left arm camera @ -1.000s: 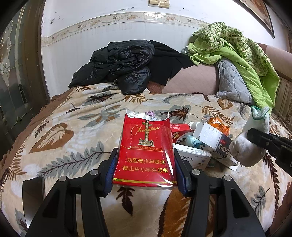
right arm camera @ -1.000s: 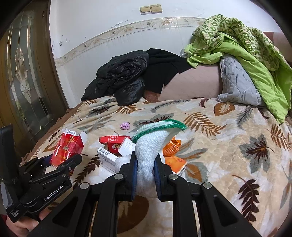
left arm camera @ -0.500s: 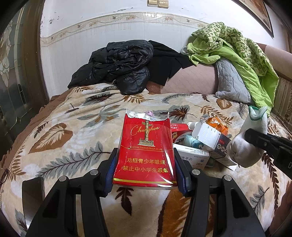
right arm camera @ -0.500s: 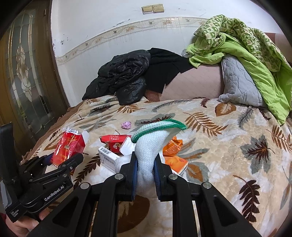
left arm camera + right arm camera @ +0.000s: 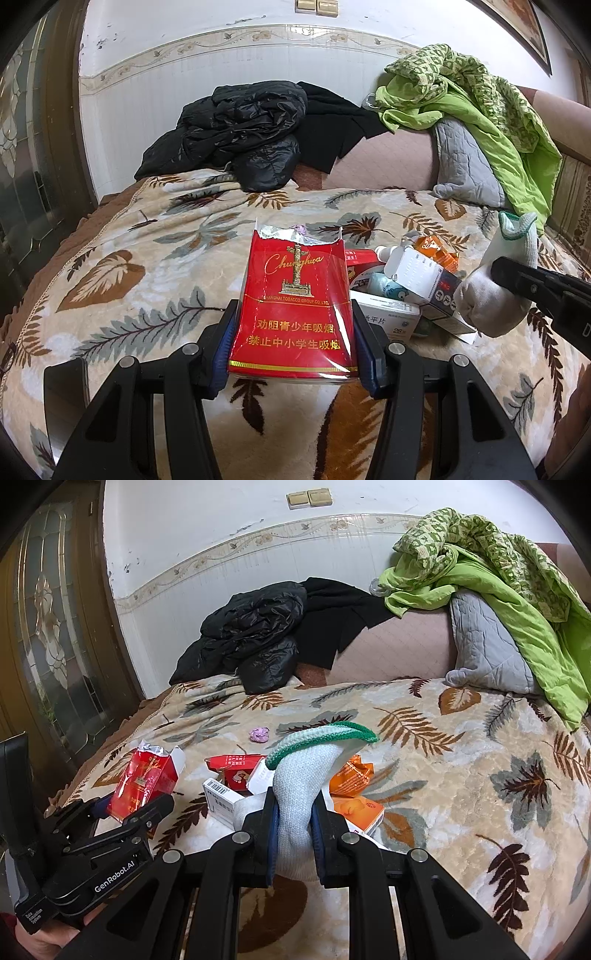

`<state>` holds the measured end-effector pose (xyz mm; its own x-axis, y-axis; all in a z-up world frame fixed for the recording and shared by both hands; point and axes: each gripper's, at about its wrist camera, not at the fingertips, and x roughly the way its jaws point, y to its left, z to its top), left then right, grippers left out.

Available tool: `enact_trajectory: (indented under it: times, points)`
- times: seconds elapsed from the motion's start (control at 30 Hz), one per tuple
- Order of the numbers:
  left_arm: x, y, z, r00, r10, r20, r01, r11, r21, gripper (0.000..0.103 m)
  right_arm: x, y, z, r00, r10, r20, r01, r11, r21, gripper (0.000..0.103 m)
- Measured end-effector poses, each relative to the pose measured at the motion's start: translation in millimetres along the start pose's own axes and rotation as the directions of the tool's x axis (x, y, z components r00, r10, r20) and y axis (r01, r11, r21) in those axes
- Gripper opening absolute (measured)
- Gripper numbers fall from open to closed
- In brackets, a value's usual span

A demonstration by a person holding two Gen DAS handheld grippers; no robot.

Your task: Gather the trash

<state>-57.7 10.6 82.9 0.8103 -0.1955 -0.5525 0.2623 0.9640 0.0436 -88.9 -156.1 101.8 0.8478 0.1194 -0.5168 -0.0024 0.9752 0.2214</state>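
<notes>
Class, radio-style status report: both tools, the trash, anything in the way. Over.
Left tool shut on red cigarette pack. Right tool shut on white glove. Boxes and wrappers lie on the blanket. No bin in view.

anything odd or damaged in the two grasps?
The red cigarette pack in the left gripper is torn open at the top, foil ragged. The right gripper is shut on a white glove, which looks like clothing, not trash.
</notes>
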Motion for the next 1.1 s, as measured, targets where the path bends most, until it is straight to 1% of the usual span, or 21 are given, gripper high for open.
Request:
enact_trajectory:
  times: [0.5,0.7,0.87,1.1]
  points:
    - [0,1,0,1.0,0.003,0.0,-0.003,1.0,0.0,0.054,-1,0,0,1.0,0.002,0.002,-0.002,1.0,0.0,0.017]
    - [0,-6,1,1.0,0.004,-0.002,-0.004,1.0,0.008,0.054,-4,1,4,1.0,0.003,0.012,-0.003,1.0,0.014,0.017]
    - [1,-9,0,1.0,-0.001,-0.007,0.001,1.0,0.014,0.054,-3,0,4,1.0,0.017,0.008,-0.018,0.999,0.036,0.017]
    - [2,-7,0,1.0,0.0,-0.01,0.001,1.0,0.019,0.054,-1,2,2,1.0,0.021,0.006,-0.021,0.999,0.028,0.017]
